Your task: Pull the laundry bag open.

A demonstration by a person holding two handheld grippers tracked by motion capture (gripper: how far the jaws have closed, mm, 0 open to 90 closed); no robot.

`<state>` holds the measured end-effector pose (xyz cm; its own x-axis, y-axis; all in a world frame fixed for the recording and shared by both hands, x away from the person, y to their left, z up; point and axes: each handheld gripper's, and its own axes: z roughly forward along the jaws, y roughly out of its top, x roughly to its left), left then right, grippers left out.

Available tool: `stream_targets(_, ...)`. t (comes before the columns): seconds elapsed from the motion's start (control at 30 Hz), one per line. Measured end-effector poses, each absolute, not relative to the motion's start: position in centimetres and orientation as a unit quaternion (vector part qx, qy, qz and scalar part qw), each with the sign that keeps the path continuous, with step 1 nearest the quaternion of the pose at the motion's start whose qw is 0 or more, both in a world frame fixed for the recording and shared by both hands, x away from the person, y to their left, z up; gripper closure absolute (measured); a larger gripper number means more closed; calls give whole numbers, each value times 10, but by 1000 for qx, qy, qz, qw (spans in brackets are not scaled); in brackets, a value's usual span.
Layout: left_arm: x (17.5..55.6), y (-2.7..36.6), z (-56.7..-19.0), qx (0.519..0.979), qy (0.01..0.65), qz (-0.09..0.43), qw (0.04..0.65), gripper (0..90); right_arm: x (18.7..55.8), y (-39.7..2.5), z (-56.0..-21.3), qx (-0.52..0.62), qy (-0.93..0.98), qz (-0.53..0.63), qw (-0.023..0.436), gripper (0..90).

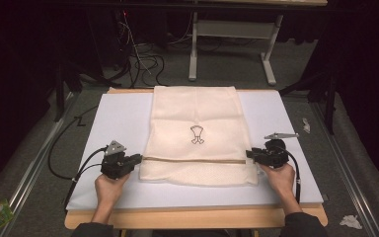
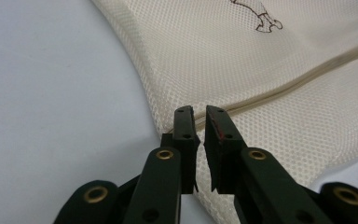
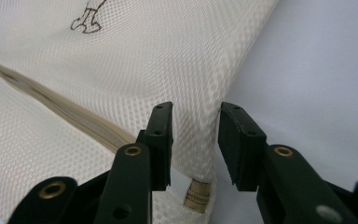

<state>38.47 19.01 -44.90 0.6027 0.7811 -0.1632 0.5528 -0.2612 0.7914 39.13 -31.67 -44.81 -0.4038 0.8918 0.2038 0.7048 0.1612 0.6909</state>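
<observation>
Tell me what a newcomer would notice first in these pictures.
A cream mesh laundry bag lies flat in the middle of the white mat, a small dark emblem printed at its centre. The left gripper and right gripper meet its two side edges at the ends of the zipper; the left's fingers are nearly closed.
</observation>
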Motion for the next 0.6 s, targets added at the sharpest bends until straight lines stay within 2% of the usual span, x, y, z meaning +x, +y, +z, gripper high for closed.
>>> stream_targets(0.33, 379, 200, -439, 761, 429, 165, 458, 675, 379, -326, -436, 528, 735, 391, 167, 564)
stream_targets(0.6, 377, 208, -433, 751, 435, 183, 461, 616, 370, -343, -431, 542, 713, 410, 175, 540)
